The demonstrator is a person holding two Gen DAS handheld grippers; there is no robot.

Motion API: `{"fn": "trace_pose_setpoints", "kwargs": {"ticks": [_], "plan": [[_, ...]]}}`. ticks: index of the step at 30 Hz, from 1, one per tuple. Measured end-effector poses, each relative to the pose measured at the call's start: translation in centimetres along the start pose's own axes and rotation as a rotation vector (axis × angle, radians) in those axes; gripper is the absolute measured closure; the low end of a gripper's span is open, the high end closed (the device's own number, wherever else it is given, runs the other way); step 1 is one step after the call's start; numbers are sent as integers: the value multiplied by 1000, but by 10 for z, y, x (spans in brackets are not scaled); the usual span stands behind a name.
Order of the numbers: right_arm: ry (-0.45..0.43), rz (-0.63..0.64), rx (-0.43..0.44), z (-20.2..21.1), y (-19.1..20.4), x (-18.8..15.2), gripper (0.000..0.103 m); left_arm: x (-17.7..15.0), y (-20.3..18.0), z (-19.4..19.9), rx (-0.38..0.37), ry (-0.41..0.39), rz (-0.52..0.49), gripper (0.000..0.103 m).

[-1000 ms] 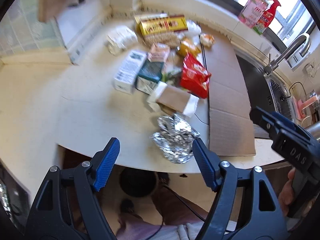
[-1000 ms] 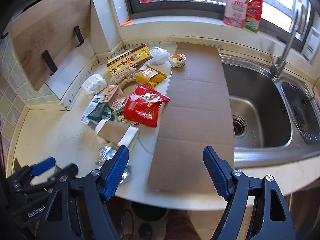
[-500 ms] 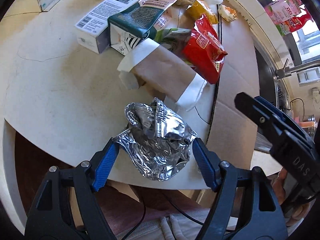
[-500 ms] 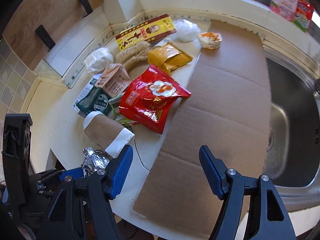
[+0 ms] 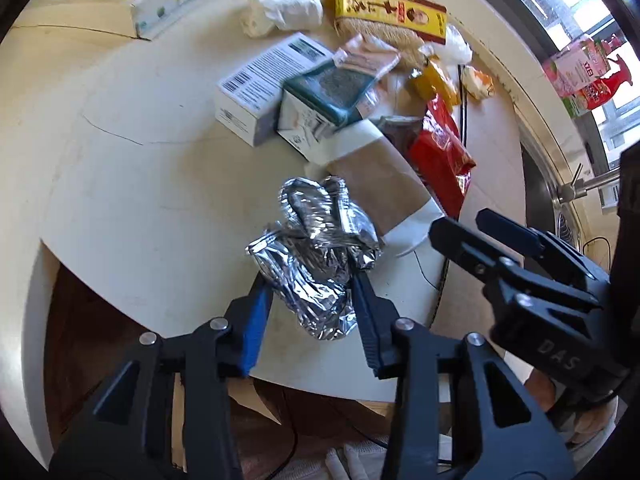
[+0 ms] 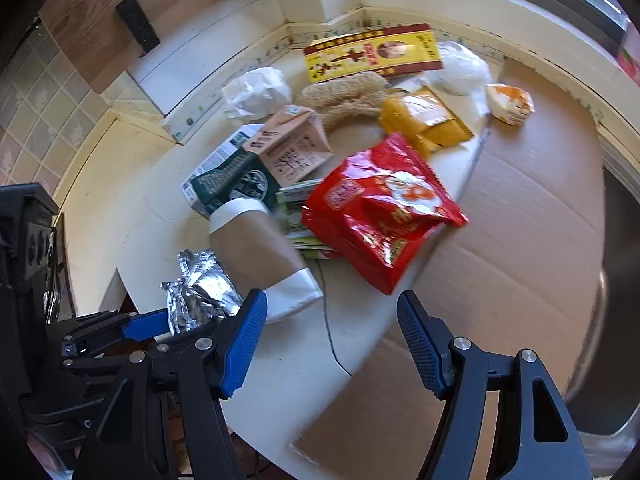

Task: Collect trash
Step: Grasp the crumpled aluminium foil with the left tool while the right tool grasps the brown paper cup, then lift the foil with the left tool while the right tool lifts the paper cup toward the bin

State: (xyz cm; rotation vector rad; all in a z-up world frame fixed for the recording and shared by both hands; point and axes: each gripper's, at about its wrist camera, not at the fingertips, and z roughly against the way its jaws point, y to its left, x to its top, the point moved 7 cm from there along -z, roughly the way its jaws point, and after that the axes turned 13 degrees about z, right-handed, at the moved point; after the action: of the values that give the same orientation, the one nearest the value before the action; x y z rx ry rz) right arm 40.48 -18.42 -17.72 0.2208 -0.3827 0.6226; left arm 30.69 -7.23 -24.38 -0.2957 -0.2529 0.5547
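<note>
Crumpled foil (image 5: 316, 264) is clamped between the just-closed jaws of the left gripper (image 5: 310, 300), at the counter (image 5: 140, 208) edge. Right gripper (image 6: 332, 340) is angled down, jaws apart, nothing between; red snack bag (image 6: 380, 216) lies beyond them.

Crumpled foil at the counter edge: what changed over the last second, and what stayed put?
The left gripper came down over the crumpled foil and its jaws have just been closing, now pinching it on both sides. The right gripper dropped toward the counter beside it, jaws open and empty. The foil, brown paper cup, red snack bag and cardboard sheet lie as before.
</note>
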Motion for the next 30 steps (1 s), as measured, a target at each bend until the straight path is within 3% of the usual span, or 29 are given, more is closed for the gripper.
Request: {"fn": "trace_pose_setpoints", "kwargs": {"ticks": [9, 16, 17, 18, 21, 26, 28, 30], "plan": [[20, 132, 13, -24, 29, 13, 34, 10, 21, -4, -29, -8, 115, 66], [44, 189, 75, -43, 47, 12, 35, 24, 43, 8, -87, 39, 169, 66], [46, 198, 75, -44, 50, 11, 44, 25, 44, 7, -100, 46, 182, 66], [51, 212, 87, -46, 54, 9, 60, 26, 46, 7, -111, 53, 194, 66], [47, 275, 79, -48, 66, 6, 76, 31, 50, 4, -130, 70, 235, 58], [34, 331, 76, -46, 86, -4, 79, 31, 58, 2, -162, 77, 282, 55], [27, 334, 81, -44, 91, -7, 80, 31, 60, 2, -174, 70, 279, 64], [16, 325, 82, -42, 95, -8, 81, 30, 59, 4, -170, 59, 263, 66]]}}
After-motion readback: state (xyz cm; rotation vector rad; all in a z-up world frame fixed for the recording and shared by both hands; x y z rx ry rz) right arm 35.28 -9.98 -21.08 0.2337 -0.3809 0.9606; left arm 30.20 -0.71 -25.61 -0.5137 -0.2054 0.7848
